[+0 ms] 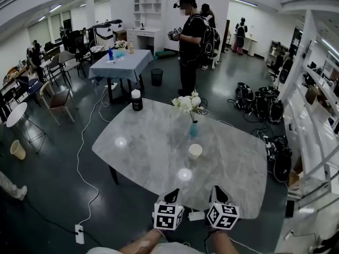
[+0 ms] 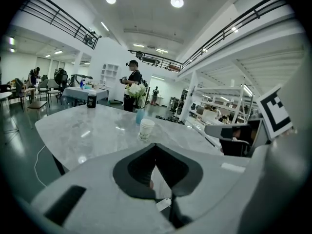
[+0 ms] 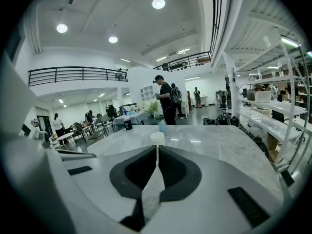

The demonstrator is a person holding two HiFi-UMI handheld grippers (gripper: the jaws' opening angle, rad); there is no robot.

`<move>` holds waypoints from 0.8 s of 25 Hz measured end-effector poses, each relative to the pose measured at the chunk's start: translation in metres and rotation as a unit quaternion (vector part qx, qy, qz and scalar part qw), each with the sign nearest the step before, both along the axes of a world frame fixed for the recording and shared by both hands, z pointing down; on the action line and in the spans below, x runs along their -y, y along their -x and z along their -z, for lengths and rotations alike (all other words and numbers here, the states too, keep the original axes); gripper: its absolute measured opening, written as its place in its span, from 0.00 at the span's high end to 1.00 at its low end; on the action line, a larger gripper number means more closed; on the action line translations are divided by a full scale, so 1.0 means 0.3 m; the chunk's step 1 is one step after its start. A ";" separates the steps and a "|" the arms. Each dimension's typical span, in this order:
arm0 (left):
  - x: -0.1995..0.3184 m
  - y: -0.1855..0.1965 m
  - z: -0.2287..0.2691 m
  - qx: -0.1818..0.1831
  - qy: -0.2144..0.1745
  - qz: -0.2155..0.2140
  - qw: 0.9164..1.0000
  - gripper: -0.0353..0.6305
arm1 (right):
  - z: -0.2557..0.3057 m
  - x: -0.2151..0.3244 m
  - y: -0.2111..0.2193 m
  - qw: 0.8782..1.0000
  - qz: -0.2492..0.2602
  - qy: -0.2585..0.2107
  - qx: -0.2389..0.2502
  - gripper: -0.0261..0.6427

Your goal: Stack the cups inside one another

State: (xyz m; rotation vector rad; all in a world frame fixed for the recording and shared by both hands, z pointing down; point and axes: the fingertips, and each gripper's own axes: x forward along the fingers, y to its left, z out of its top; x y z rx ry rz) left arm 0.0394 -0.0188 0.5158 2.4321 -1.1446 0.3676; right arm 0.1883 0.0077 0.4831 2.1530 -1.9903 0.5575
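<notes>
Grey, marble-patterned and rounded at the corners, the desk (image 1: pixel 143 142) sits in the middle of a big open hall with a dark floor. A white paper cup (image 1: pixel 195 151) stands upright on it, a little right of the middle and near a small blue vase (image 1: pixel 194 129) of white flowers. Whether it is one cup or several nested I cannot tell. A black canister (image 1: pixel 136 100) stands at the far left edge, well apart from the cup.

Both grippers are at the near edge of the desk, side by side, well apart from the cup. The left gripper (image 1: pixel 171 196) has its fingers (image 2: pixel 141 167) pressed together at the tips with nothing between them. From its own view the cup (image 2: pixel 146 129) stands out ahead and slightly to the left. The right gripper (image 1: pixel 219 191) also has its fingers (image 3: pixel 173 172) closed tip to tip and holds nothing. The cup (image 3: pixel 157 138) shows straight ahead, just past where the tips meet.

Beyond the desk a person in dark clothes (image 1: pixel 188 41) stands holding something in both hands.
</notes>
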 end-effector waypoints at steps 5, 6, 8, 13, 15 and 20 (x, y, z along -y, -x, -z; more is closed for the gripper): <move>-0.082 -0.055 0.005 0.003 0.000 0.010 1.000 0.95 | 0.014 -0.070 -0.032 1.000 0.020 -0.005 0.005 0.93; -0.101 -0.070 0.004 0.007 -0.003 0.008 1.000 0.95 | 0.013 -0.087 -0.042 1.000 0.021 -0.007 0.008 0.93; -0.128 -0.093 0.005 0.015 -0.007 0.009 1.000 0.95 | 0.008 -0.108 -0.055 1.000 0.028 -0.008 0.012 0.93; -0.168 -0.126 0.018 0.022 -0.015 0.015 1.000 0.95 | 0.000 -0.136 -0.068 0.999 0.048 -0.008 0.015 0.93; -0.178 -0.135 0.025 0.023 -0.015 0.019 0.999 0.95 | 0.007 -0.145 -0.072 0.998 0.054 -0.010 0.017 0.93; -0.175 -0.139 0.032 0.027 -0.020 0.024 0.999 0.95 | 0.011 -0.140 -0.069 0.998 0.061 -0.013 0.023 0.93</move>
